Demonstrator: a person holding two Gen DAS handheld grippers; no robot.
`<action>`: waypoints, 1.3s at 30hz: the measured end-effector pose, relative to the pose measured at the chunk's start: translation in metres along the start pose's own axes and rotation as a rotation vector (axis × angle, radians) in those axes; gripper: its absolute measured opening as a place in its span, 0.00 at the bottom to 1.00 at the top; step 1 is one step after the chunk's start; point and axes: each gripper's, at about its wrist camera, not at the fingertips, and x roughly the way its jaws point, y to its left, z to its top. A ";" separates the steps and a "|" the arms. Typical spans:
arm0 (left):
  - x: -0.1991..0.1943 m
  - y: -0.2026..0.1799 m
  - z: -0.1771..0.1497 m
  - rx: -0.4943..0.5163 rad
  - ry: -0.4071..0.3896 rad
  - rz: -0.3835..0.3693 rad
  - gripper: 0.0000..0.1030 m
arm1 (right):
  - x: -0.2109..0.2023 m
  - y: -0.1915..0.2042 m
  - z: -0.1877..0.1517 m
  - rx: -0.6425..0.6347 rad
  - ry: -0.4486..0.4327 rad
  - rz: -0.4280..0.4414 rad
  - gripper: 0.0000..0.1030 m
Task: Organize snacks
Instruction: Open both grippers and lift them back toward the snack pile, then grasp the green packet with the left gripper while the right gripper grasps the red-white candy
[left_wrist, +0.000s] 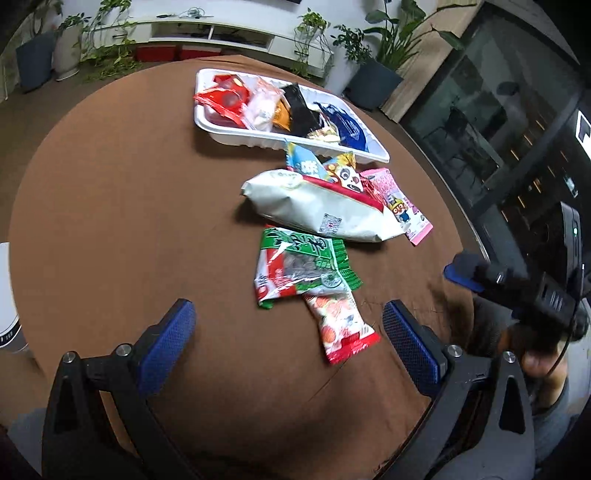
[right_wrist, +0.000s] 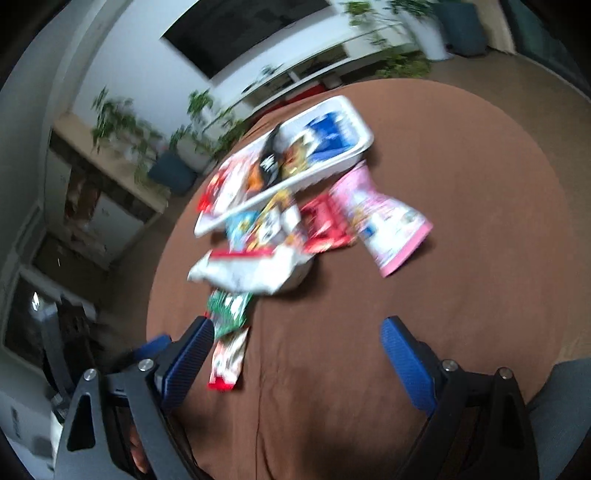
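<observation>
A white tray (left_wrist: 236, 134) at the far side of the round brown table (left_wrist: 110, 221) holds several snack packets. In front of it lie a large white bag (left_wrist: 317, 206), a green and red packet (left_wrist: 303, 269), a small red packet (left_wrist: 341, 326) and a pink packet (left_wrist: 402, 206). My left gripper (left_wrist: 288, 332) is open and empty, above the table near the small red packet. My right gripper (right_wrist: 297, 350) is open and empty; it shows at the left wrist view's right edge (left_wrist: 465, 273). The right wrist view is blurred and shows the tray (right_wrist: 347, 162), white bag (right_wrist: 251, 273) and pink packet (right_wrist: 384, 225).
A white object (left_wrist: 7, 302) stands at the table's left edge. Potted plants (left_wrist: 376, 70) and a low white shelf (left_wrist: 221, 33) stand beyond the table. A dark glass cabinet (left_wrist: 498, 129) is on the right.
</observation>
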 end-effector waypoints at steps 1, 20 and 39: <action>-0.003 0.001 0.000 0.001 -0.004 0.001 1.00 | 0.005 0.010 -0.003 -0.031 0.011 0.002 0.92; -0.033 0.006 0.008 0.114 -0.029 -0.003 1.00 | 0.082 0.091 -0.031 -0.397 0.128 -0.213 0.61; 0.053 -0.056 0.041 0.754 0.253 -0.060 0.98 | 0.049 0.048 -0.018 -0.321 0.155 -0.175 0.48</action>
